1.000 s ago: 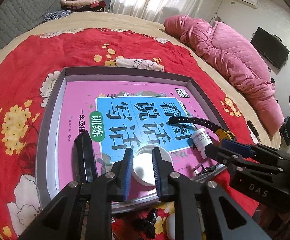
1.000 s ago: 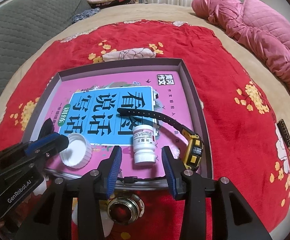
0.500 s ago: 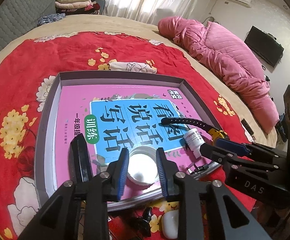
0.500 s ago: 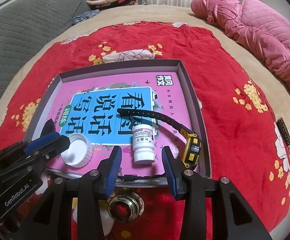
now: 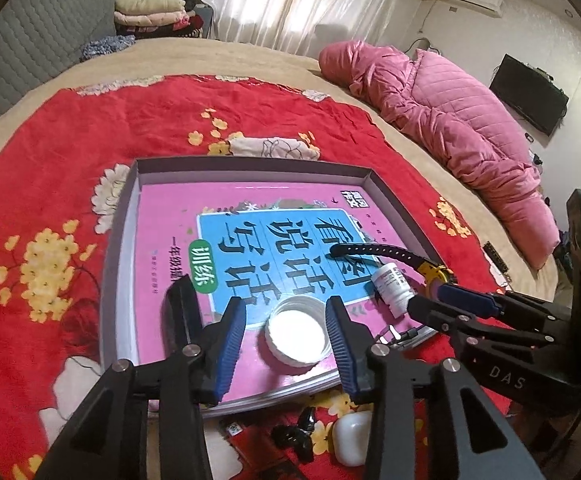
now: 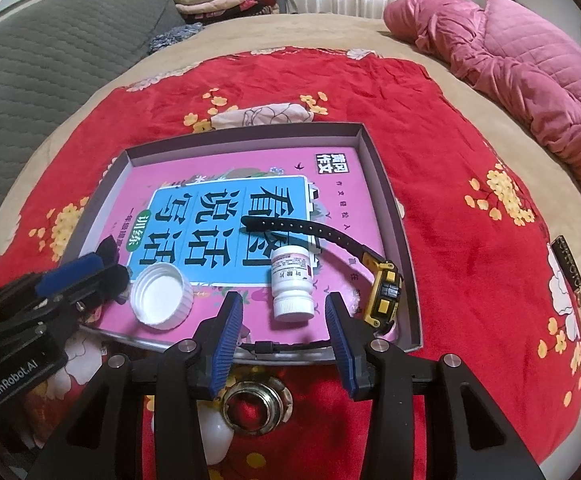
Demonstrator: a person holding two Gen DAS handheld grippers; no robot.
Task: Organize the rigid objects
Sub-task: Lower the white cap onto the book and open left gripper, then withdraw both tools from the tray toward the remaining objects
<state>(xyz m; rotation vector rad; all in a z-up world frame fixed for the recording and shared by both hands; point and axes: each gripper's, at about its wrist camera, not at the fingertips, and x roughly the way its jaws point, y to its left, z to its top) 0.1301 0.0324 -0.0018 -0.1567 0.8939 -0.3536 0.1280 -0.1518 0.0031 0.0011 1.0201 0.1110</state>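
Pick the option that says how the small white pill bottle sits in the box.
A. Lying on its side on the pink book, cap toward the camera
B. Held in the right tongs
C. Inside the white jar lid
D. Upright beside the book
A: the pill bottle lies on its side on the pink book, its cap toward the near box edge, between but untouched by the open right tongs.

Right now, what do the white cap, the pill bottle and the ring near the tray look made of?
White cap: likely plastic, matte, ribbed rim.
Pill bottle: white plastic by its look, slightly glossy, with a printed paper-like label.
Ring: metal, shiny with reflections, faceted like a nut.
Tray: probably cardboard, matte grey walls.
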